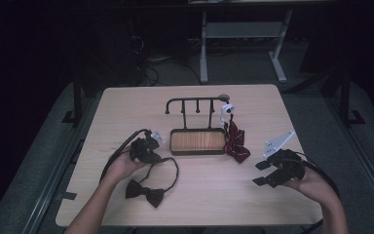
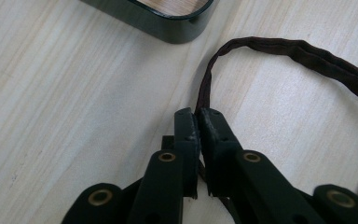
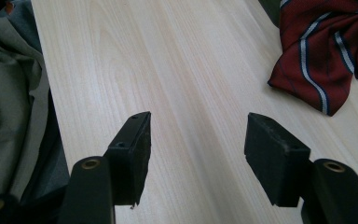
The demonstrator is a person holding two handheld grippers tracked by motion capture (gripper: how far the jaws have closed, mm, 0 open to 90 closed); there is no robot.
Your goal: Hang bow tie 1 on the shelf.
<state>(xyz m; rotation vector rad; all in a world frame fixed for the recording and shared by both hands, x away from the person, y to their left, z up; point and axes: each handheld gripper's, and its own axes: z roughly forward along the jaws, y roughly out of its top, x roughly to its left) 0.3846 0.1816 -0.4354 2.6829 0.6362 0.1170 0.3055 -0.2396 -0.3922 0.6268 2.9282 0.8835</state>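
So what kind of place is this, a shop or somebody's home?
Probably a lab or studio set up for recording, not a home: a lone wooden table lit in a dark room, cables on the floor behind it, and a person holding a cabled left gripper.

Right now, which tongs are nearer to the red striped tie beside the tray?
The right tongs are nearer: they hover open just right of and below the striped tie, not touching it. The left tongs are across the tray, shut on the dark bow tie's strap.

Pale wooden table, grey floor
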